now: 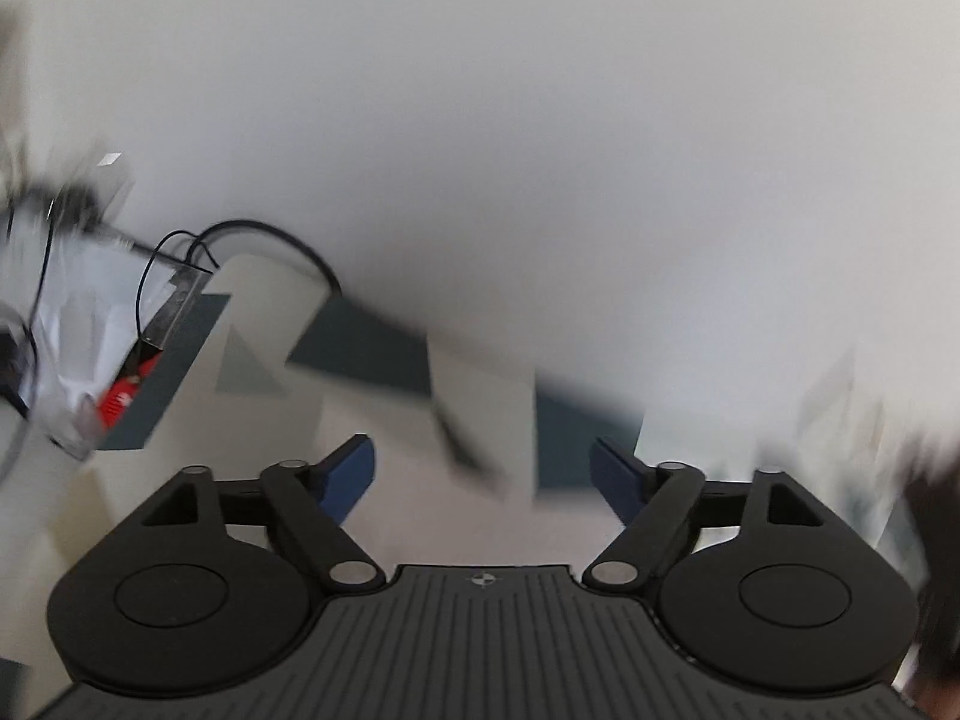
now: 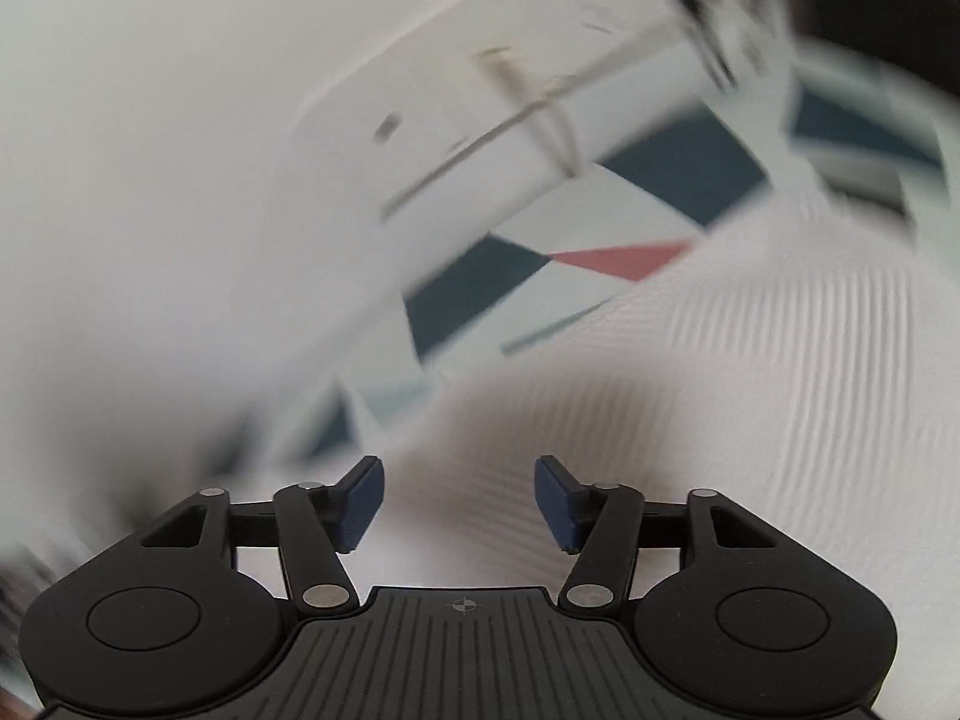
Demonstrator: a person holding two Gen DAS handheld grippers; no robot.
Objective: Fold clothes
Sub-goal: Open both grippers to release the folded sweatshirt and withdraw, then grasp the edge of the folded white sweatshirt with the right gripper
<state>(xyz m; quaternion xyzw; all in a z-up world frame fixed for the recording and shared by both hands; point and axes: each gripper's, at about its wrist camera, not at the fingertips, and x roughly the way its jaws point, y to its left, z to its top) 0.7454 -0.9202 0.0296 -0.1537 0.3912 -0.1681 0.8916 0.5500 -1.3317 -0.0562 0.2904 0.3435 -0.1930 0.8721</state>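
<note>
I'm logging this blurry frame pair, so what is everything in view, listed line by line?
patterned floor: one, cream with dark teal and a red patch, centre of both views
ribbed fabric: one, white, right wrist view, lower right
black cable: one, left wrist view, left
clear bin: one, holds white and red items, far left
white furniture: one, blurred, right wrist view, top
left gripper: one, black with blue pads, open, empty
right gripper: one, same colours, open, empty

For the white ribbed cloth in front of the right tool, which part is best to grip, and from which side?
Probably the near edge of the white ribbed cloth, approached straight ahead and low. It spreads wide and flat before the open right tool, with no raised fold showing; blur hides its edges, so confirm first.
</note>
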